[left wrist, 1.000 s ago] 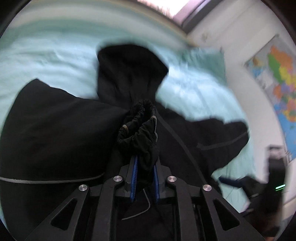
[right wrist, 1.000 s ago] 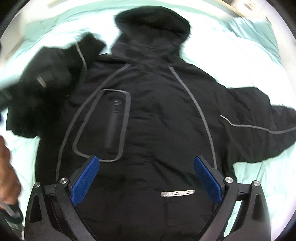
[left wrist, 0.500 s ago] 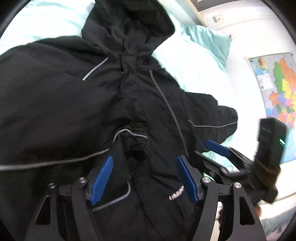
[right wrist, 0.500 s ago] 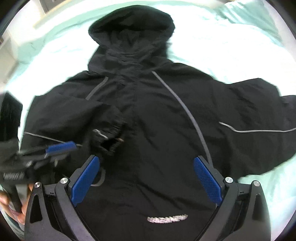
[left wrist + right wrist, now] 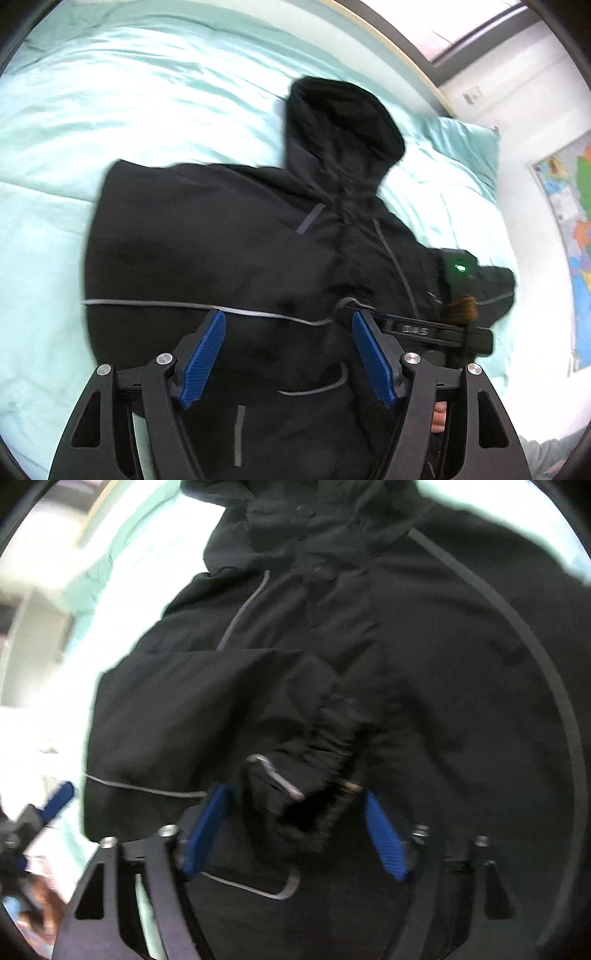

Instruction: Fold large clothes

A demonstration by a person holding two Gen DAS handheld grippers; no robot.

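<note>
Black jacket (image 5: 207,251) on mint bedding (image 5: 110,110), map (image 5: 570,236) beyond; both grippers' fingers (image 5: 201,356) apart

Daylight from the window (image 5: 461,33) overexposes the pale bedding (image 5: 129,110) below it; both fisheye views are motion-blurred, edges warped.

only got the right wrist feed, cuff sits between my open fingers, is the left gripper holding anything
Observer: No. The left gripper is open with nothing between its fingers, above the jacket.
Operator: wheres the hood, its cut off up top for me
Observer: The hood lies on the mint bedding, pointing toward the pillow.
Operator: and the other sleeve
Observer: The far sleeve lies spread out sideways on the bedding, not yet folded in.
</note>
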